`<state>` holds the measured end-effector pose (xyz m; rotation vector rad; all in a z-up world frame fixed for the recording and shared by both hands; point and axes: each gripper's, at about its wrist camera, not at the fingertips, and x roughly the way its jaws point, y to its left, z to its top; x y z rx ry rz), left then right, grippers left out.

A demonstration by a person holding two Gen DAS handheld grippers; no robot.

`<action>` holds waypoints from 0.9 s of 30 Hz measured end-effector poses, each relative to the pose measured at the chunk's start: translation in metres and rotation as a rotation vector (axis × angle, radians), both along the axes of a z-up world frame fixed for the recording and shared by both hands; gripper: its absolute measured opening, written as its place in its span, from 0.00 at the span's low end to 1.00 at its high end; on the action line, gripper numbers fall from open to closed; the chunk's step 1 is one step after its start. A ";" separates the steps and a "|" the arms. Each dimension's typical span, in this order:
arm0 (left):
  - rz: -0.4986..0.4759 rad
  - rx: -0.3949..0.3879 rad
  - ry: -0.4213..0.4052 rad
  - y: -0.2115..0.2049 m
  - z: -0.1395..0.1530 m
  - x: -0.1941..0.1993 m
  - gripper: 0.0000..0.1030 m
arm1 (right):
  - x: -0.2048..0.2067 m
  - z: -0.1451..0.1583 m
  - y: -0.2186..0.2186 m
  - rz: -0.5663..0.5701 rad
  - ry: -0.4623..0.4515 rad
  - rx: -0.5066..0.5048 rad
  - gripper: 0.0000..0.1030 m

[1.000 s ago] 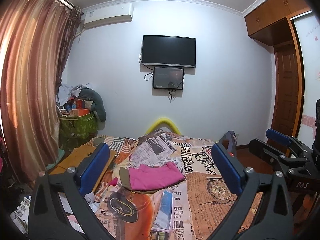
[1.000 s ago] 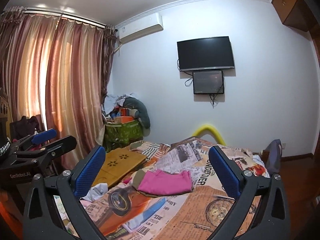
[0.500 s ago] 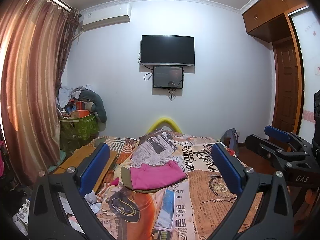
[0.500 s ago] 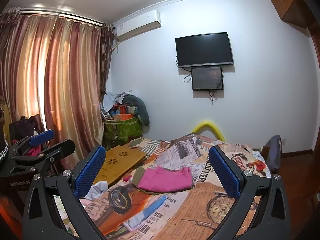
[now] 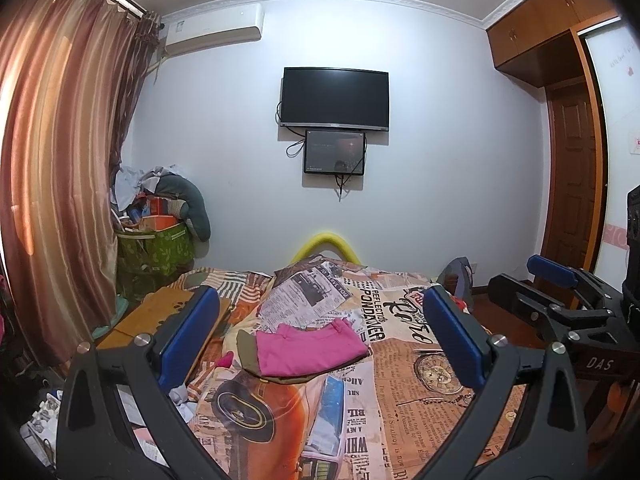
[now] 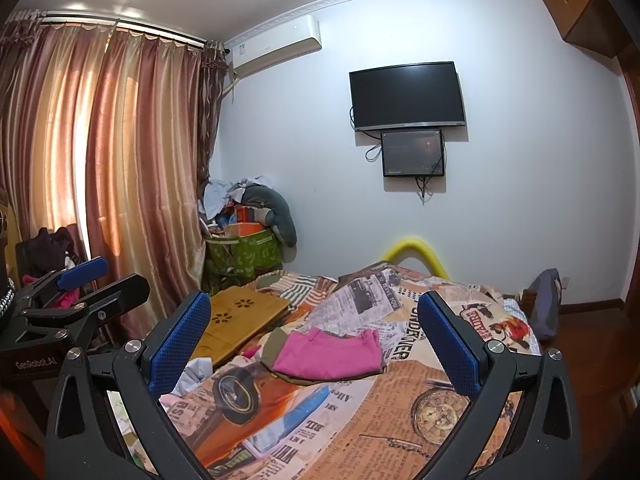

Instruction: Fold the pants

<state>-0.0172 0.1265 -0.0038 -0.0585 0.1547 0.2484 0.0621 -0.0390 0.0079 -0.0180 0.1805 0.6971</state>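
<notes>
Folded pink pants (image 5: 310, 347) lie on an olive garment (image 5: 246, 350) on the bed's newspaper-print cover, well ahead of both grippers; they also show in the right wrist view (image 6: 330, 354). My left gripper (image 5: 320, 338) is open and empty, held above the near end of the bed. My right gripper (image 6: 316, 342) is open and empty, to the right of the left one. The right gripper also shows at the right of the left wrist view (image 5: 560, 292). The left gripper shows at the left of the right wrist view (image 6: 80, 280).
A wooden lap tray (image 6: 244, 320) lies on the bed's left side. A green bag piled with clothes (image 6: 244, 252) stands in the corner by the curtains (image 6: 100, 168). A TV (image 5: 335, 98) hangs on the far wall. A door (image 5: 574, 176) is at the right.
Both grippers have drifted slightly, so the view shifts a little. The pink pants have not moved. Both grippers stay open.
</notes>
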 end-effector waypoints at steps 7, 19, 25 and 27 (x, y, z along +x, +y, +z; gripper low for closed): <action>-0.004 -0.015 0.003 0.001 -0.003 0.002 1.00 | 0.000 0.001 0.000 -0.003 -0.002 0.000 1.00; -0.010 -0.014 0.002 0.000 -0.003 0.004 1.00 | 0.000 0.002 -0.001 -0.009 0.000 0.005 1.00; -0.013 -0.015 0.002 0.000 -0.003 0.004 1.00 | 0.001 0.001 -0.001 -0.006 0.002 0.006 1.00; -0.016 -0.015 0.002 0.000 -0.004 0.005 1.00 | 0.002 0.001 -0.002 -0.005 0.006 0.008 1.00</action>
